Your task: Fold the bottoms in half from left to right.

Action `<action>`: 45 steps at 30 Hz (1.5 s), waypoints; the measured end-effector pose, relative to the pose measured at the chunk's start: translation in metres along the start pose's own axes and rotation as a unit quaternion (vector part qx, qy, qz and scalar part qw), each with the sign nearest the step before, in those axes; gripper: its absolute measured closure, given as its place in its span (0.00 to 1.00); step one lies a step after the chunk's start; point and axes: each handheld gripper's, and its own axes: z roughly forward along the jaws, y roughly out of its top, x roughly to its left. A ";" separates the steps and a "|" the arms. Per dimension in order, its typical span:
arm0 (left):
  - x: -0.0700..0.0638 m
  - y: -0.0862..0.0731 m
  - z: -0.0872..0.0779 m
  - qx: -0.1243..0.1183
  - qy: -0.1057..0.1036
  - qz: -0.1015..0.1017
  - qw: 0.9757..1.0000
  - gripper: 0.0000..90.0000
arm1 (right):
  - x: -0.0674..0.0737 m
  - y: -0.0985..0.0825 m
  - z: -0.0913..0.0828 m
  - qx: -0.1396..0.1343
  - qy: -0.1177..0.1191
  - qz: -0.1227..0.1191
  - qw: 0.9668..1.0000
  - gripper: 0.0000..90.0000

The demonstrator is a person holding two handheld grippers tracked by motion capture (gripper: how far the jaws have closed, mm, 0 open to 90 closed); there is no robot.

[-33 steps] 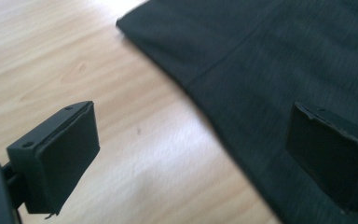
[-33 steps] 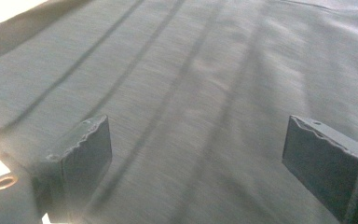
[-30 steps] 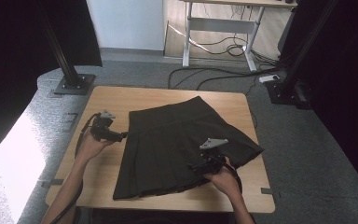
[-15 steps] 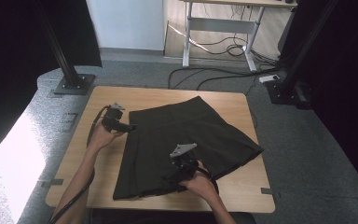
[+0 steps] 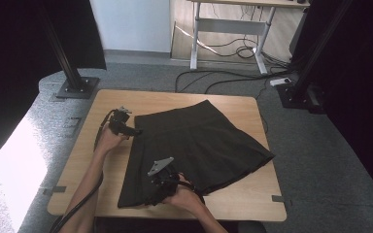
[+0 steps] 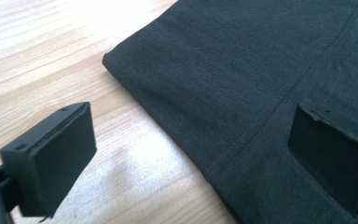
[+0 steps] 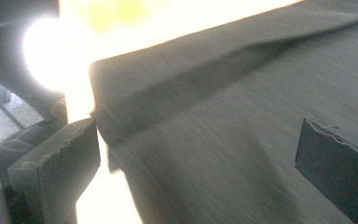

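Skirt (image 5: 194, 148), dark, lies flat on my wooden table (image 5: 233, 104), waistband toward the far side, hem fanning out toward the near right corner, one long side edge running down toward the near edge on the left. My left gripper (image 5: 135, 131) sits at the waistband's left corner, held by my left hand (image 5: 109, 141) over bare wood; in the left gripper view one jaw is over the table (image 6: 51, 56) and the other over the skirt (image 6: 242, 74), corner of the cloth between them, pads not pressing on it, jaws spread wide; they've just been opening a bit further. Stitched seam line visible running across the fabric there. My right gripper (image 5: 151, 199) is at the near left part of the skirt, right hand (image 5: 187, 199) behind it near the table's front edge, grey three-cornered plate on top. In the right gripper view, blurred and glare-washed, the skirt (image 7: 242, 121) edge with a folded ridge sits between the jaws, one jaw off the cloth, the other above it; jaws wide apart, nothing pinched. Cables trail from both grippers toward me. Grey carpet around the table.
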 end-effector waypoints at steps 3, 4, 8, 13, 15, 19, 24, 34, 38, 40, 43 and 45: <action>0.000 -0.001 0.005 0.003 0.002 0.003 1.000 0.04 | 0.011 0.007 0.014 0.007 0.014 -0.012 1.000 0.00; -0.001 -0.001 0.007 0.005 0.002 0.005 1.000 0.04 | 0.014 0.009 0.018 0.010 0.019 -0.016 1.000 0.00; -0.003 -0.005 0.014 0.006 0.007 0.014 1.000 0.07 | 0.028 0.018 0.034 0.021 0.028 -0.036 0.999 0.01; -0.001 -0.012 0.025 0.013 0.002 0.006 1.000 0.11 | 0.035 0.022 0.051 0.034 0.039 -0.045 0.998 0.01; -0.001 -0.013 0.026 0.008 -0.002 0.001 1.000 0.11 | 0.033 0.020 0.059 0.046 0.032 -0.042 0.998 0.01; -0.003 -0.013 0.026 0.001 -0.006 0.007 1.000 0.17 | 0.032 0.021 0.063 0.054 0.011 -0.057 0.997 0.06; -0.006 -0.014 0.025 -0.006 -0.009 0.005 1.000 0.29 | 0.028 0.023 0.059 0.056 -0.015 -0.072 0.996 0.26; -0.012 -0.010 0.023 0.003 -0.060 0.008 0.998 0.75 | 0.015 0.024 0.052 0.046 -0.040 -0.042 0.997 0.73; -0.018 -0.008 0.022 0.009 -0.052 0.032 0.998 0.87 | 0.002 0.020 0.050 0.024 -0.020 -0.004 0.999 0.91; -0.024 -0.005 0.020 0.018 -0.032 0.057 0.998 0.88 | -0.002 0.018 0.049 0.018 -0.005 0.014 1.000 0.92; -0.028 -0.004 0.018 0.023 -0.020 0.068 0.997 0.89 | 0.001 0.019 0.050 0.020 -0.006 0.010 1.000 0.93; -0.027 -0.004 0.015 0.023 -0.023 0.068 0.997 0.89 | 0.004 0.020 0.052 0.020 -0.007 0.002 1.000 0.93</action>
